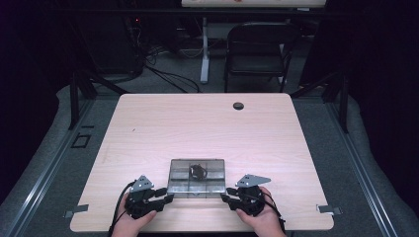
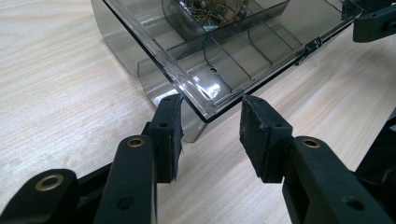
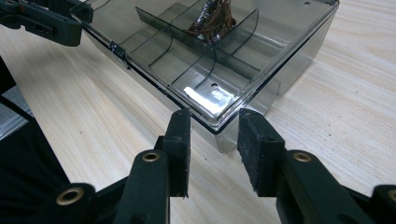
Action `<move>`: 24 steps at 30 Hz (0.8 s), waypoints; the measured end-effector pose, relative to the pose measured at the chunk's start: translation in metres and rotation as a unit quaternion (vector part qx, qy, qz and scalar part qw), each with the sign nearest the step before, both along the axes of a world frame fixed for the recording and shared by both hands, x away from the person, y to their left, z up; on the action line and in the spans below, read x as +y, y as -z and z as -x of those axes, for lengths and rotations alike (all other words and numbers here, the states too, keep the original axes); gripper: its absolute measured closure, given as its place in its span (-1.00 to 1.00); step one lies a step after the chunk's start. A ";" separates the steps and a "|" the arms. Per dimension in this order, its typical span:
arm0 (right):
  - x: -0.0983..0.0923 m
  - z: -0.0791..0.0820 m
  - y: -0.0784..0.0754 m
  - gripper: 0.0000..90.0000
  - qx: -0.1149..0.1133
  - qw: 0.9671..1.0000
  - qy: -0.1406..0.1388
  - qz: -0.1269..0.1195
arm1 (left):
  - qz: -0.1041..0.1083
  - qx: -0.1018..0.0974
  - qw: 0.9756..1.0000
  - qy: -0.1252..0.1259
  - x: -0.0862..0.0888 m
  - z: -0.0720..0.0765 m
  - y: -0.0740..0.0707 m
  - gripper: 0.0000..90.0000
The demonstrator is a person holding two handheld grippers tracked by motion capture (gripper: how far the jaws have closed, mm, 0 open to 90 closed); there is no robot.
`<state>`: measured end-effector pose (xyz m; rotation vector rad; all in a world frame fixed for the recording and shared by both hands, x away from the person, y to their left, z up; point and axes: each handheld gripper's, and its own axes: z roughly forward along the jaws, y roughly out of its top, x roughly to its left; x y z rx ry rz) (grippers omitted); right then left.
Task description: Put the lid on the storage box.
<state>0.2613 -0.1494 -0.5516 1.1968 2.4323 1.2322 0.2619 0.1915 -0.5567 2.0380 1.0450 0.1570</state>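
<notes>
Sitting on the pale wooden table (image 1: 148,123), near its front edge: one smoky clear plastic compartment box (image 1: 196,177), lid shut. Holding one tangled brown bundle (image 1: 198,171) in a middle compartment; other compartments looking bare. Flanking the box: two claws, one per hand. Left claw (image 2: 209,128) pointing at the box's near left corner, jaws spread, corner lying between the pads without being pressed. Right claw (image 3: 214,133) doing likewise at the near right corner, jaws spread, pinching nothing. Standing behind the table: one dark folding chair (image 1: 257,52). Showing near the table's far edge: one round dark grommet (image 1: 238,105).
</notes>
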 end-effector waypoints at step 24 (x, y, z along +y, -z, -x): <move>-0.002 0.001 -0.003 0.24 0.005 1.000 -0.003 -0.020 | 0.014 0.001 1.000 -0.003 0.003 0.000 -0.002 0.10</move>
